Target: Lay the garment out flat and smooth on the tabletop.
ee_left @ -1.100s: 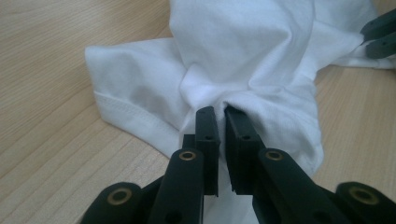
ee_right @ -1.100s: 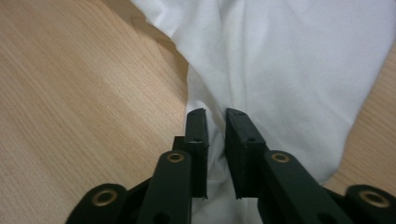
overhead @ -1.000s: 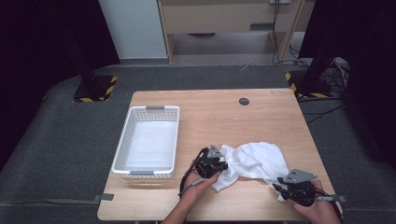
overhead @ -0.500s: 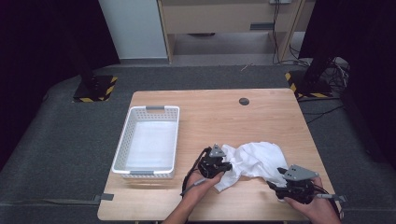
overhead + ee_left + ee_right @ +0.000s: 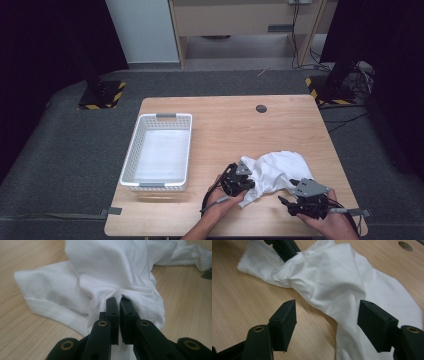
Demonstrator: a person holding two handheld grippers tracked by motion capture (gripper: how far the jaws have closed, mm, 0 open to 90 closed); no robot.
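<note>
Crumpled white cotton garment with a stitched hem (image 5: 274, 171), bunched into loose folds on the light wooden table (image 5: 225, 125), near the front edge and right of centre. Pinched at its left end into a tight pucker (image 5: 117, 293), raised slightly there, rest draping flat toward the right. Hem edge (image 5: 50, 308) lying on the wood at the near left side.

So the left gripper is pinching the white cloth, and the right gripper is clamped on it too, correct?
Not quite. The left gripper does pinch the white cloth, but the right gripper is open, its jaws having just widened with cloth lying loose between them, as the right gripper view shows.
</note>
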